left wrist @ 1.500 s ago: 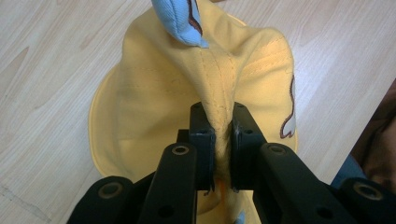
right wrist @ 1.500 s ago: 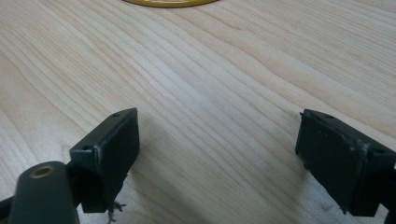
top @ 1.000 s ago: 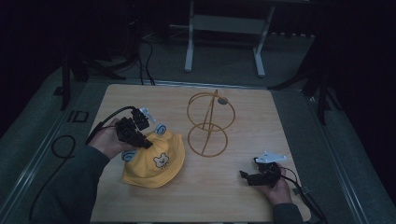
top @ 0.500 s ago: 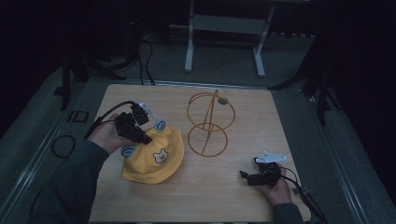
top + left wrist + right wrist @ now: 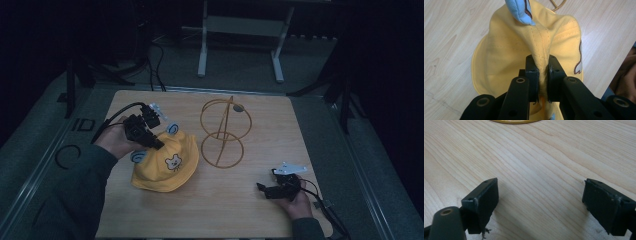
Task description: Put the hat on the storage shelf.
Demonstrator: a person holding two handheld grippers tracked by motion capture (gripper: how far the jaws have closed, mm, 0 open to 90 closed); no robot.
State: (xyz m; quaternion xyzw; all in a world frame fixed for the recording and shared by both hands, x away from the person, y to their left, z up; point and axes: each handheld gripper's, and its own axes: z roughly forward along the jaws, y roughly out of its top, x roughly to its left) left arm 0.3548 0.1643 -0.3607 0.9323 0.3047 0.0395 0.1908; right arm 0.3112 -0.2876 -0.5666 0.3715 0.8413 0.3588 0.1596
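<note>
Pinching the yellow hat [image 5: 509,62], left tongs [image 5: 541,75] half buried; right tongs [image 5: 540,205] spread.

The gold wire hat stand [image 5: 223,134] stands upright on the wooden counter [image 5: 260,210], a little behind its middle. Just left of the stand lies the yellow cloth bucket hat [image 5: 167,162], its crown pinched between the jaws of the left gripper [image 5: 157,145], which comes in from the hat's left. The right gripper [image 5: 267,189] rests on the counter to the right of the stand and nearer the person, well apart from the hat.
</note>
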